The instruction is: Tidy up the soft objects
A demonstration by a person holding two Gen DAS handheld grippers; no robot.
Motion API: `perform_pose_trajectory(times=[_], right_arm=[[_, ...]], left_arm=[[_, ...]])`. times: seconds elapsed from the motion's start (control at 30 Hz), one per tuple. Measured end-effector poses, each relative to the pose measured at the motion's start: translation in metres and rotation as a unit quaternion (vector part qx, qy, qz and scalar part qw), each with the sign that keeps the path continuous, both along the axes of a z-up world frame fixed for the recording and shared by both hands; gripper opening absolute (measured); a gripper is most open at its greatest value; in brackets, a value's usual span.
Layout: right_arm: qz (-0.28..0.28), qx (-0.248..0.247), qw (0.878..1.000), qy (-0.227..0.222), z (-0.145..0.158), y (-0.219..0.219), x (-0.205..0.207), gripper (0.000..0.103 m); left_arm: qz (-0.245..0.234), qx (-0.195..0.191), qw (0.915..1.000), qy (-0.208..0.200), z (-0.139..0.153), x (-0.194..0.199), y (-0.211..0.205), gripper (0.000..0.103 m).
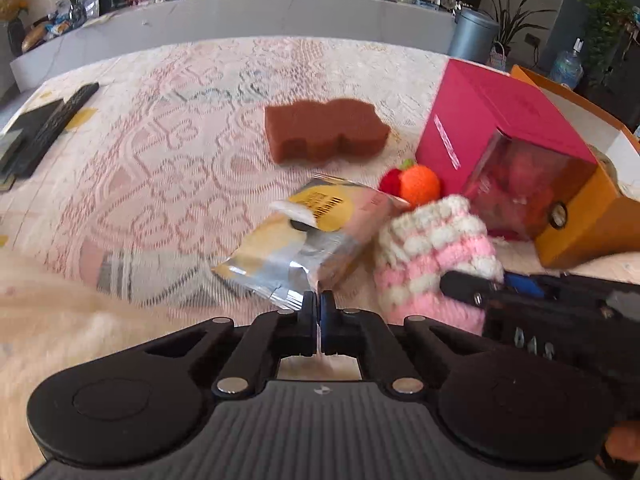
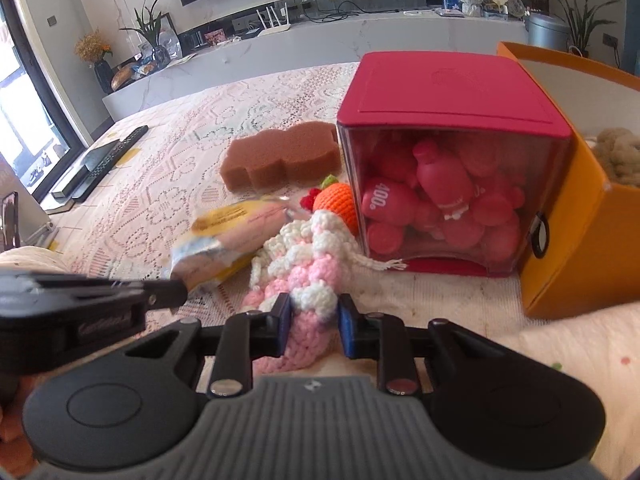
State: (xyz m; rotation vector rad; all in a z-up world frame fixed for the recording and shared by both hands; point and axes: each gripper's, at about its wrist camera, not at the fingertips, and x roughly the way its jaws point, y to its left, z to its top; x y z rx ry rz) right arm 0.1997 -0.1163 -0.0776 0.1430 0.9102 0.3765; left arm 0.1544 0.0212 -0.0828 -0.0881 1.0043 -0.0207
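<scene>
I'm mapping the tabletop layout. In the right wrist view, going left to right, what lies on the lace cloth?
remote control → snack packet → brown sponge → red box with clear front → orange box. The knitted pieces overlap the middle, so I leave them out.

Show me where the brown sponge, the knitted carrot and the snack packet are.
brown sponge (image 2: 276, 160): right wrist view, top face.
knitted carrot (image 2: 338, 204): right wrist view, orange body.
snack packet (image 1: 316, 236): left wrist view, middle of the foil.
</scene>
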Motion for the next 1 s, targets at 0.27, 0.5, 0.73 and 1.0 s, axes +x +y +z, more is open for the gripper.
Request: perform_pose_trajectory(times=[0.27,0.5,0.73,1.0], right_arm=[[-0.034,0.012,0.999,0.023,0.003,-0.02,-0.023,0.023],[-0.039,0.027,0.999,0.023,0.006,-0.028,-0.028,0.028],[-0.048,0.056,0.997,0.022,0.006,-0.034,-0.025,0.044],[-0.051,0.055,0.997,0.034,0.001,-0.031,-0.012,0.052]], left_arm=[[-0.041,-0.013,0.999,0.015,-0.002,-0.033,-0.015,0.004],[-0.083,0.038,0.995,-0.04,0.011,-0.041,-0.023,0.056],[-0.17,0.111,0.9776,-0.056,0.009,-0.034,-0.033,0.07],[-0.226,0.219,0.9474,-0.059,-0.017,-0.014,-0.059,0.073]])
